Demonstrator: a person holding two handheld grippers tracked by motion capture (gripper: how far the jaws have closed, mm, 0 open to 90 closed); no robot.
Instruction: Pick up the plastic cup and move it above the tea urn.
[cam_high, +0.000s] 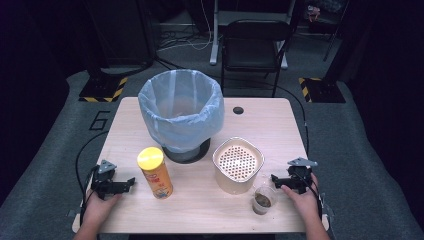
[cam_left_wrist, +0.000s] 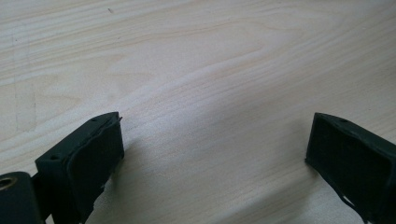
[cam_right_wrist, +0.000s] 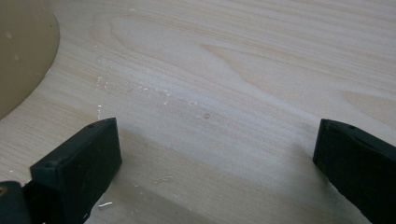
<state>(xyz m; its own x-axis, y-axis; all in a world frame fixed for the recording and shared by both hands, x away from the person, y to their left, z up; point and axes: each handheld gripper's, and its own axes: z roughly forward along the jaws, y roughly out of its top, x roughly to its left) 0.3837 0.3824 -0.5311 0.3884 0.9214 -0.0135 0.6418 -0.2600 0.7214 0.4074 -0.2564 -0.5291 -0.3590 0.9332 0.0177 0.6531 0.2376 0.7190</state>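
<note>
Plastic cup, small and clear with something brown inside, stands near the front edge of the wooden table, just beside the right gripper and close to the beige strainer tub. This gripper rests on the table with its jaws wide apart and nothing between them; the left gripper is also open and empty, near the yellow chip can.

I judge that the cup is light and thin, so a hard squeeze can crush it and spill the content, and a careless push can tip it over the edge. The tall round can may also fall easily if a jaw hits it from the side. The bin behind has a soft, pale blue bag, and the tub has a perforated insert.
</note>
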